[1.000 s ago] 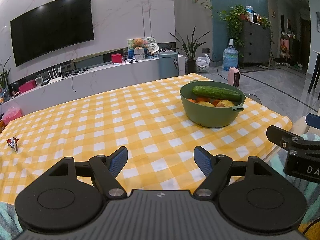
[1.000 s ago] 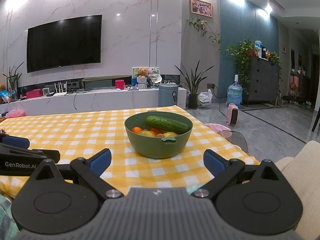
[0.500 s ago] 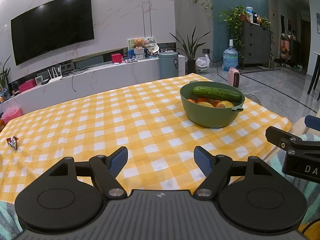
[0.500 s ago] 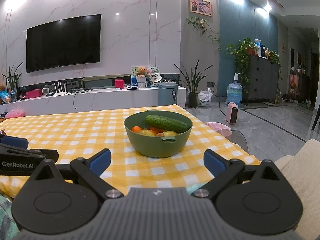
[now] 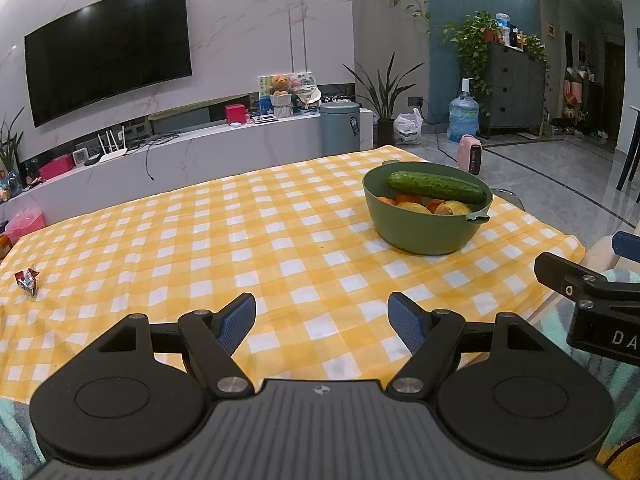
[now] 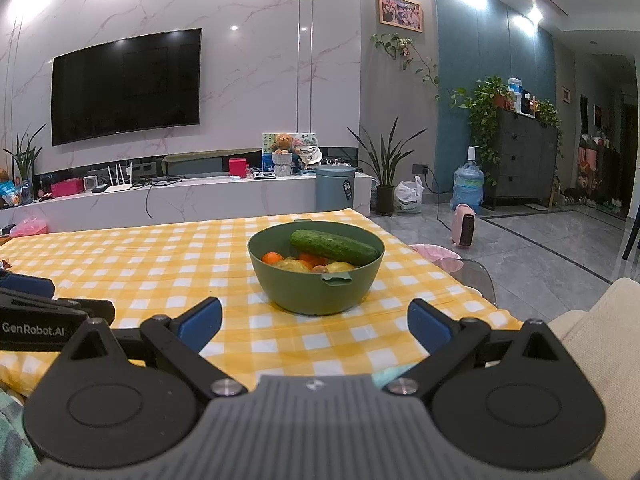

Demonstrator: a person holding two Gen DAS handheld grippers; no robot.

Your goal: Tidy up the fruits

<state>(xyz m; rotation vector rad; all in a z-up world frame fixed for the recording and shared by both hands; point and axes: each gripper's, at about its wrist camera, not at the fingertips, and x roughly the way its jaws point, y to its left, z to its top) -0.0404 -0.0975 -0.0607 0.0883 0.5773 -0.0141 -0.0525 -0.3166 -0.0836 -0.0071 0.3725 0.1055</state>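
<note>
A green bowl [image 5: 424,232] [image 6: 316,292] stands on the yellow checked tablecloth [image 5: 240,240] [image 6: 160,256], toward its right end. A cucumber [image 5: 436,187] [image 6: 334,247] lies across the top of the bowl. Under it are oranges [image 6: 272,258] and yellowish fruits [image 5: 414,208]. My left gripper [image 5: 322,320] hangs open and empty over the cloth's near edge, well short of the bowl. Just in front of the bowl, my right gripper [image 6: 314,322] is open too, with nothing between its fingers. Each gripper's body shows at the edge of the other's view.
A small red and white wrapper [image 5: 27,281] lies on the cloth at the far left. Behind the table run a low white media shelf [image 6: 180,200] and a wall TV [image 6: 126,84]. A cream sofa cushion [image 6: 600,320] is at the right, grey floor beyond.
Both views have shifted only slightly; the bowl sits a touch lower in the right wrist view. Nothing was taken hold of or let go.
</note>
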